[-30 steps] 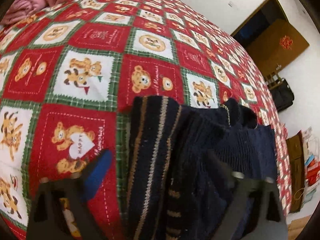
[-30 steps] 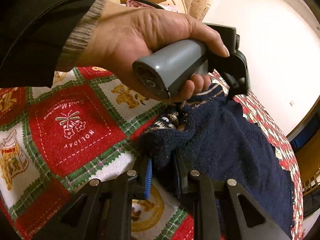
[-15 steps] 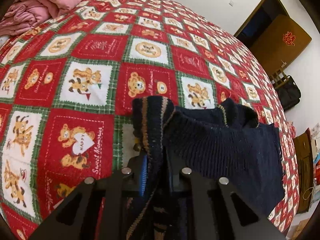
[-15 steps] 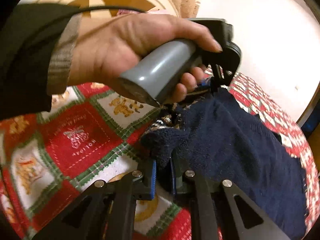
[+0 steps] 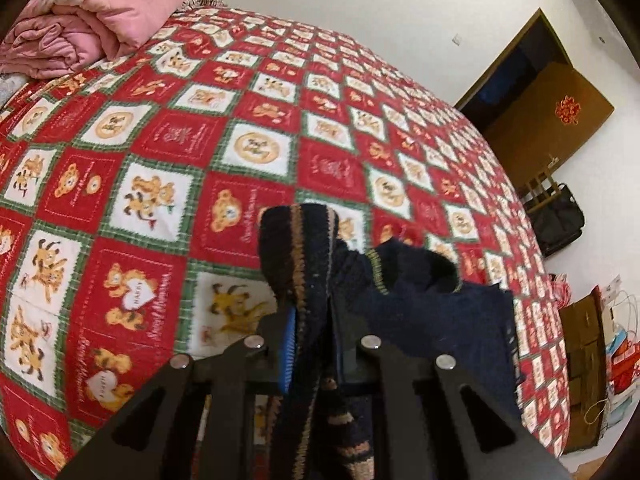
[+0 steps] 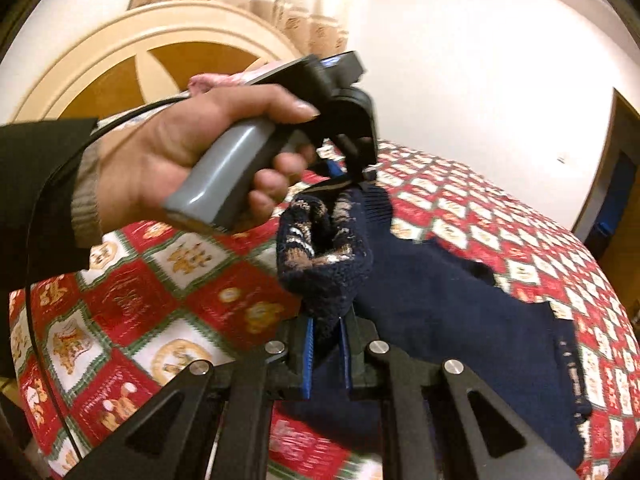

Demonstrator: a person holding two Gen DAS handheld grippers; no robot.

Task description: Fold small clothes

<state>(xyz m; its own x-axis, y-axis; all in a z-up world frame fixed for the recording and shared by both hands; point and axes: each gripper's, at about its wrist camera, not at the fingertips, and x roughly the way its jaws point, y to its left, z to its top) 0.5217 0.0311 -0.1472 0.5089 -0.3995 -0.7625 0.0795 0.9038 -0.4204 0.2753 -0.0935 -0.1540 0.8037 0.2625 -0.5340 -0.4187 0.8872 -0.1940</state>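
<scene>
Navy knit sweater (image 5: 432, 320), tan-striped ribbed hem, on quilted bear-print bed (image 5: 168, 152). L gripper (image 5: 310, 320) jaws just closed, pinching hem; R gripper (image 6: 326, 334) jaws pinching bunched cuff. Vs earlier: both edges lifted off bed, fabric hanging.

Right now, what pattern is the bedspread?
Red and white teddy-bear patchwork squares with green borders; clearest in the left wrist view.

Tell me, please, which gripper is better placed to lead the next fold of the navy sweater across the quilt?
Probably the left gripper: shut on the navy sweater at its striped edge, open quilt ahead. The right gripper also clamps it, its bulk trailing aside.
</scene>
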